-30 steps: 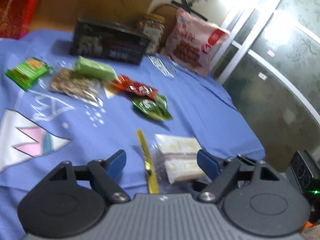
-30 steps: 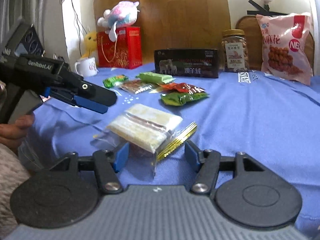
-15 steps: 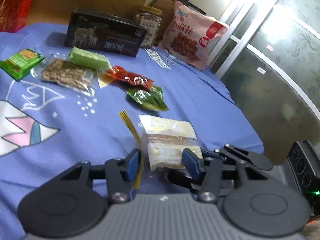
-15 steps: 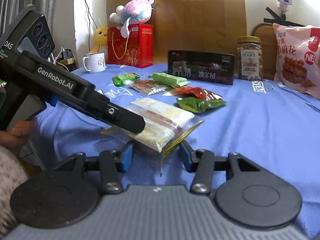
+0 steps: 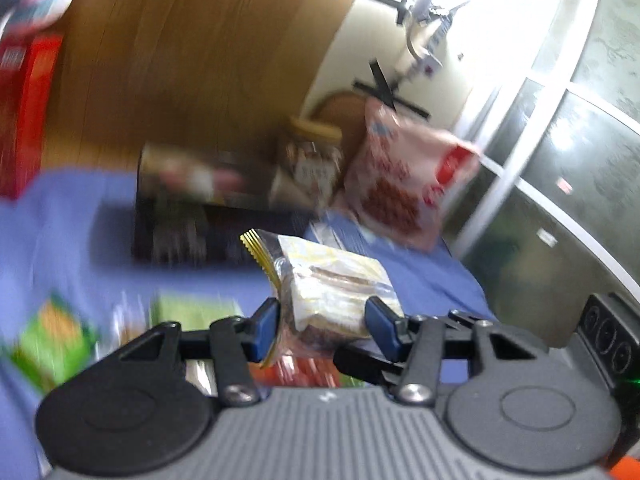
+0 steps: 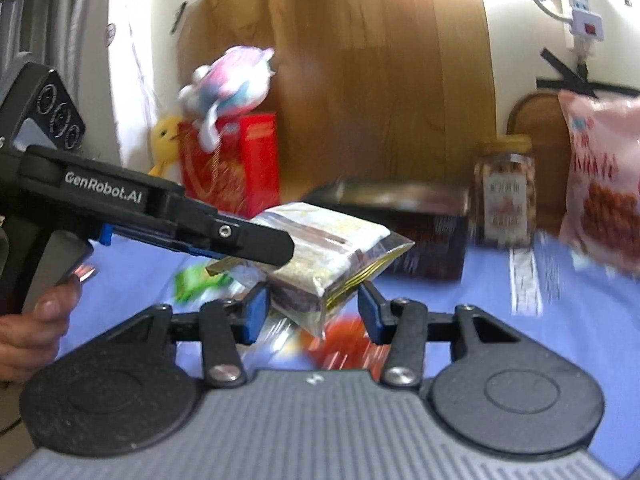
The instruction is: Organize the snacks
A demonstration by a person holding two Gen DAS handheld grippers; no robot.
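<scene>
left gripper [image 5: 322,330]: fingers pinching clear sandwich-cake packet [image 5: 334,284] | right gripper [image 6: 308,312]: fingers pinching same packet's other end | packet held above blue cloth [image 6: 560,332]

2 wrist cameras, each close behind its own gripper fingers.
The left view faces forward and slightly down over the blue tablecloth [image 5: 60,216] toward the glass door [image 5: 560,200]; the right view faces the wooden board [image 6: 380,80]. Both share the snack packet [image 5: 332,284], jar [image 6: 505,192] and pink bag [image 5: 400,184].
</scene>
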